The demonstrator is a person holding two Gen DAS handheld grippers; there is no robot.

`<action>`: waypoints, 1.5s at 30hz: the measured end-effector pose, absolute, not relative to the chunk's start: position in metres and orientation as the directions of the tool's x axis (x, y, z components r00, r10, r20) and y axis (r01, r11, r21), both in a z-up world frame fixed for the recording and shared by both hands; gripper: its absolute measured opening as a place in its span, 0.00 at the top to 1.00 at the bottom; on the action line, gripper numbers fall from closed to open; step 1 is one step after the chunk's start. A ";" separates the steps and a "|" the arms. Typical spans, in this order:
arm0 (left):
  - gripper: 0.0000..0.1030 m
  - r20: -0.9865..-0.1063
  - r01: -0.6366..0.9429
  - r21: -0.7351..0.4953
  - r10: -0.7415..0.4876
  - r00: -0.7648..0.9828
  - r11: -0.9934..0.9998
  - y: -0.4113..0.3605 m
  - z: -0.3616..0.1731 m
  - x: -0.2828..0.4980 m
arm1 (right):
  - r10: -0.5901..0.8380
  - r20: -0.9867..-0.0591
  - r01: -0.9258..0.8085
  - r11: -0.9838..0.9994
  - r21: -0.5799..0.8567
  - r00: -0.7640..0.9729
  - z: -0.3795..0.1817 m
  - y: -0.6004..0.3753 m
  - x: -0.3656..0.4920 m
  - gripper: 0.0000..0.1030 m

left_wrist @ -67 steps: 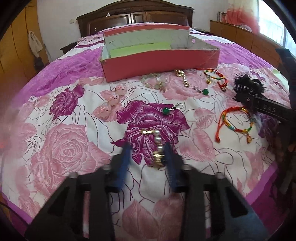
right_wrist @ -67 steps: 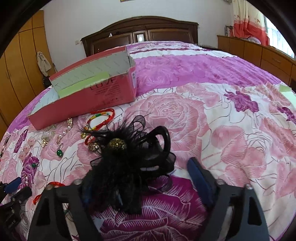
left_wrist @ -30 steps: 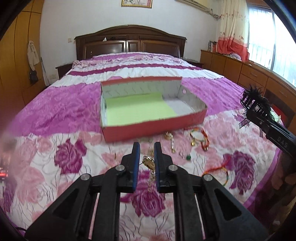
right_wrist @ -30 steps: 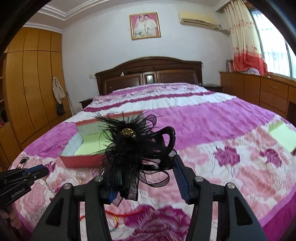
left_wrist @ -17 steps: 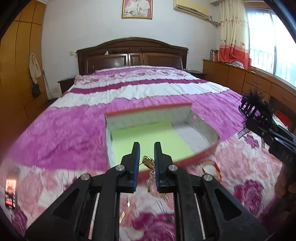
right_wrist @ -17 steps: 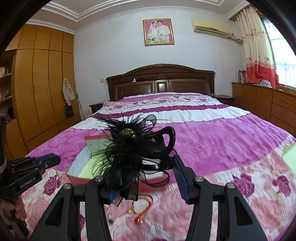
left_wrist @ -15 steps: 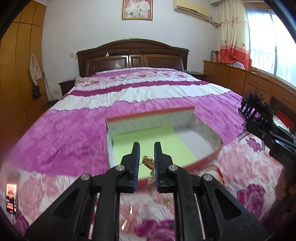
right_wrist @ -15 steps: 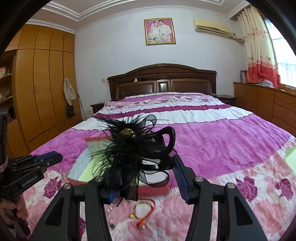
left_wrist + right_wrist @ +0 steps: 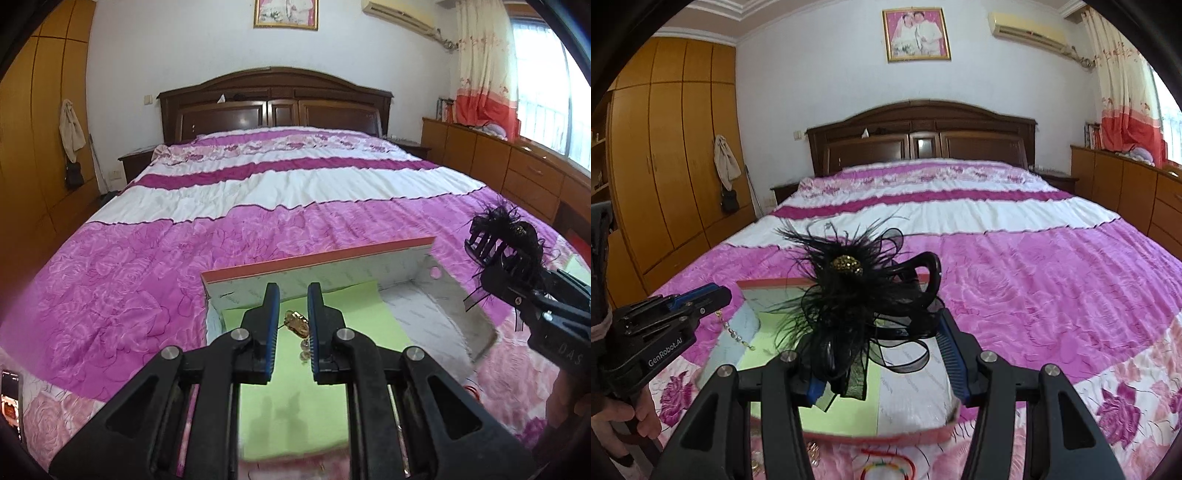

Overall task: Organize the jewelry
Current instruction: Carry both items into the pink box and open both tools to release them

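My left gripper [image 9: 292,295] is shut on a gold and pearl bracelet [image 9: 295,323], which dangles over the green-lined left part of the red box [image 9: 314,260]. In the right wrist view the left gripper [image 9: 716,295] hangs at the box's left side with the bracelet [image 9: 733,332] drooping below it. My right gripper [image 9: 882,354] is shut on a black feather hair clip [image 9: 857,295], held above the red box [image 9: 768,282]. The clip hides the left fingertip. From the left wrist view the right gripper [image 9: 517,280] and hair clip [image 9: 502,236] hover beyond the box's right wall.
The box lies on a pink floral bedspread [image 9: 147,258]. A red multicoloured cord bracelet [image 9: 886,469] and a gold piece [image 9: 812,452] lie in front of the box. A phone [image 9: 9,398] sits at far left. A hand [image 9: 628,417] grips the left tool.
Both grippers have moved forward along the bed and now hang over the box, which has slid down and nearer in both views. Each still carries its item.
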State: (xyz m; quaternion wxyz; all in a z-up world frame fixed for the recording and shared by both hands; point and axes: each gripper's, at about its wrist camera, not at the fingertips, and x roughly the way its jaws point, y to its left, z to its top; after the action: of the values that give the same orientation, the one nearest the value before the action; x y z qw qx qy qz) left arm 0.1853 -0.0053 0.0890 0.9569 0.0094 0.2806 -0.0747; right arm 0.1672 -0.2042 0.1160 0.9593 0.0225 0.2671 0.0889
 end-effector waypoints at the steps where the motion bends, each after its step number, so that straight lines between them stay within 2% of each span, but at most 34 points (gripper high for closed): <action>1: 0.94 -0.542 0.138 -0.012 -0.123 0.832 0.990 -0.007 0.085 0.190 | 0.181 -0.523 -0.157 0.983 0.091 0.833 0.112 -0.202 0.173 0.47; 8: 0.94 -0.605 0.108 -0.057 -0.121 0.787 0.992 -0.010 0.057 0.223 | 0.156 -0.632 -0.121 0.988 0.098 0.759 0.076 -0.199 0.215 0.47; 17: 0.94 -0.705 0.078 -0.094 -0.122 0.699 0.992 -0.008 0.023 0.245 | 0.113 -0.707 -0.082 0.994 0.078 0.698 0.048 -0.203 0.242 0.47; 29: 0.92 -0.730 0.076 -0.097 -0.122 0.673 0.992 -0.010 0.018 0.249 | 0.074 -0.723 -0.082 0.996 0.025 0.687 0.037 -0.195 0.245 0.44; 32: 0.88 -0.739 0.074 -0.107 -0.129 0.661 0.992 -0.009 0.017 0.251 | 0.094 -0.720 -0.089 0.995 0.045 0.688 0.038 -0.196 0.244 0.41; 34: 0.79 -0.738 0.072 -0.121 -0.138 0.660 0.990 -0.007 0.018 0.251 | 0.110 -0.717 -0.092 0.994 0.064 0.688 0.040 -0.198 0.244 0.38; 37: 0.70 -0.728 0.065 -0.126 -0.137 0.671 0.990 -0.005 0.022 0.248 | 0.136 -0.717 -0.094 0.991 0.098 0.684 0.044 -0.200 0.241 0.38; 45: 0.68 -0.703 0.088 -0.103 -0.135 0.698 0.991 -0.010 0.045 0.233 | 0.166 -0.689 -0.081 0.985 0.155 0.705 0.067 -0.212 0.221 0.34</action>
State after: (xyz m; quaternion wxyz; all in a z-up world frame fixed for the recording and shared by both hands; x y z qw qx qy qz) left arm 0.2329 -0.0101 0.0450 0.9209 -0.0307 0.3839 -0.0605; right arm 0.2213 -0.2118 0.0670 0.9217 0.0568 0.3779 0.0670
